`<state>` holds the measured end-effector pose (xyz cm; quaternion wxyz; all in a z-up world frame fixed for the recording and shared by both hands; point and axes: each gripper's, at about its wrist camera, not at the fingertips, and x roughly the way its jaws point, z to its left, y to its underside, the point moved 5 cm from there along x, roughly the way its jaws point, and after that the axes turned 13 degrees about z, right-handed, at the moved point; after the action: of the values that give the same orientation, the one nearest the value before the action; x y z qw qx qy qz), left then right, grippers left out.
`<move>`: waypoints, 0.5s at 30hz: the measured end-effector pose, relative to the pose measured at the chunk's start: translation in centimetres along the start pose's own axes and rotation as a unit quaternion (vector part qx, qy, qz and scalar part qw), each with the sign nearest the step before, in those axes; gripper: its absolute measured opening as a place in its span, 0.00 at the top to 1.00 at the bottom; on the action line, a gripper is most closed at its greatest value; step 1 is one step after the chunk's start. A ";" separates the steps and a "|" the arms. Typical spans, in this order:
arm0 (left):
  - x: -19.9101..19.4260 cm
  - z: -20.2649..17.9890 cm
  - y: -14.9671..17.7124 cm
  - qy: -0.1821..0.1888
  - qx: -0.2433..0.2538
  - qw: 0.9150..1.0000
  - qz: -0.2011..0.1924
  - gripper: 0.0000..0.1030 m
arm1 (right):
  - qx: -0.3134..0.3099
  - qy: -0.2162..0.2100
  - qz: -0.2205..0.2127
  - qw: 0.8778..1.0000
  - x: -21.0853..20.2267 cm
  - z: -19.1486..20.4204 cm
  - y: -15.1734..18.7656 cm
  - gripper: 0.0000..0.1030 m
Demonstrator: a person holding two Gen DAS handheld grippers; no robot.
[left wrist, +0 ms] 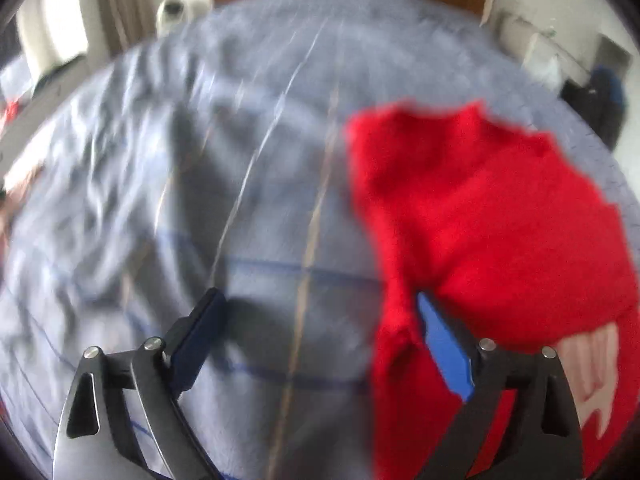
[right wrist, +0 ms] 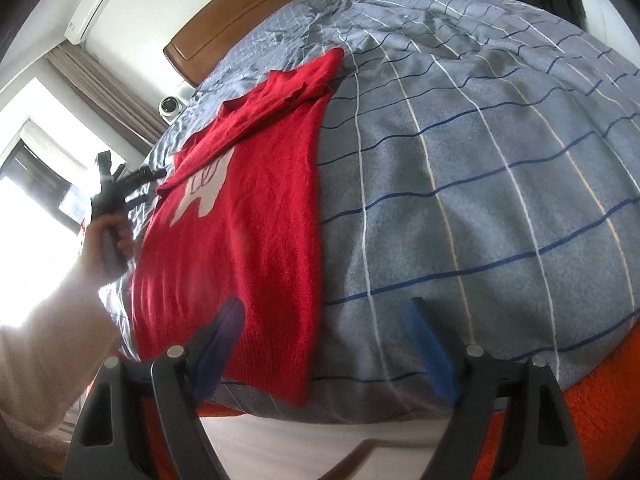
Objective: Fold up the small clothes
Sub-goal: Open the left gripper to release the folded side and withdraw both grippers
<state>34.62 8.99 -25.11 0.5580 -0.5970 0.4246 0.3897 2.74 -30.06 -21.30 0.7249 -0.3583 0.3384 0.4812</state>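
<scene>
A small red knit sweater (right wrist: pixel 248 216) with a white picture on its chest lies on the blue-grey checked bedcover (right wrist: pixel 480 184), one sleeve folded across the top. My right gripper (right wrist: pixel 324 316) is open above the sweater's near hem corner, touching nothing. My left gripper (left wrist: pixel 320 304) is open; in the blurred left wrist view the red sweater (left wrist: pixel 488 220) lies to the right, a fold draped against the right blue finger (left wrist: pixel 444 344). From the right wrist view the left gripper (right wrist: pixel 158 174) sits at the sweater's far left edge, held by a hand.
A wooden headboard (right wrist: pixel 256 4) stands at the far end of the bed. A white round camera (right wrist: pixel 171 107) sits by the curtain. An orange blanket (right wrist: pixel 600 400) hangs at the near bed edge. Dark items (left wrist: pixel 600 96) lie right of the bed.
</scene>
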 end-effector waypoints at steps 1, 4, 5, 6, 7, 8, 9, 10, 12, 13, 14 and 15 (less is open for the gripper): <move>-0.4 0.6 0.6 0.020 -0.015 1.000 -0.010 0.07 | -0.001 0.003 -0.003 1.000 -0.2 0.1 0.0 0.21; -3.0 1.5 2.3 0.028 -0.037 0.999 -0.027 0.09 | -0.002 0.021 -0.021 1.000 -1.1 0.0 0.0 0.21; -4.3 1.6 3.2 0.038 -0.031 0.998 -0.037 0.09 | -0.003 0.029 -0.029 0.999 -1.6 0.0 0.0 0.21; -5.4 1.6 4.0 0.045 -0.024 0.998 -0.045 0.09 | -0.005 0.037 -0.035 0.999 -2.0 0.0 -0.3 0.21; -6.3 1.7 4.9 0.047 -0.014 0.997 -0.053 0.08 | -0.011 0.055 -0.046 0.997 -2.5 0.1 -0.8 0.21; -7.3 1.9 5.9 0.042 -0.004 0.997 -0.062 0.06 | -0.020 0.079 -0.054 0.995 -2.7 0.1 -1.4 0.21; -7.8 2.1 6.5 0.037 0.005 0.997 -0.068 0.03 | -0.028 0.105 -0.060 0.992 -2.9 0.0 -2.0 0.20; -8.2 2.4 7.1 0.028 0.014 0.997 -0.073 0.03 | -0.040 0.149 -0.065 0.986 -2.8 -0.1 -3.1 0.17; -8.0 3.0 7.9 0.010 0.031 0.996 -0.082 0.03 | -0.047 0.209 -0.066 0.975 -2.2 -0.7 -5.2 0.12; -7.5 3.4 8.6 -0.001 0.036 0.996 -0.083 0.03 | -0.048 0.229 -0.070 0.970 -1.8 -1.2 -6.3 0.12; -6.8 3.8 8.6 -0.005 0.035 0.996 -0.082 0.03 | -0.050 0.247 -0.074 0.965 -1.3 -1.7 -7.2 0.12; -6.1 4.2 8.7 -0.006 0.032 0.996 -0.081 0.03 | -0.053 0.262 -0.076 0.961 -0.7 -2.2 -7.9 0.12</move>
<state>24.40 13.43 -22.63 0.6091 -0.6088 0.3842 0.3327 9.66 -34.46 -20.29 0.6250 -0.5346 0.4624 0.3313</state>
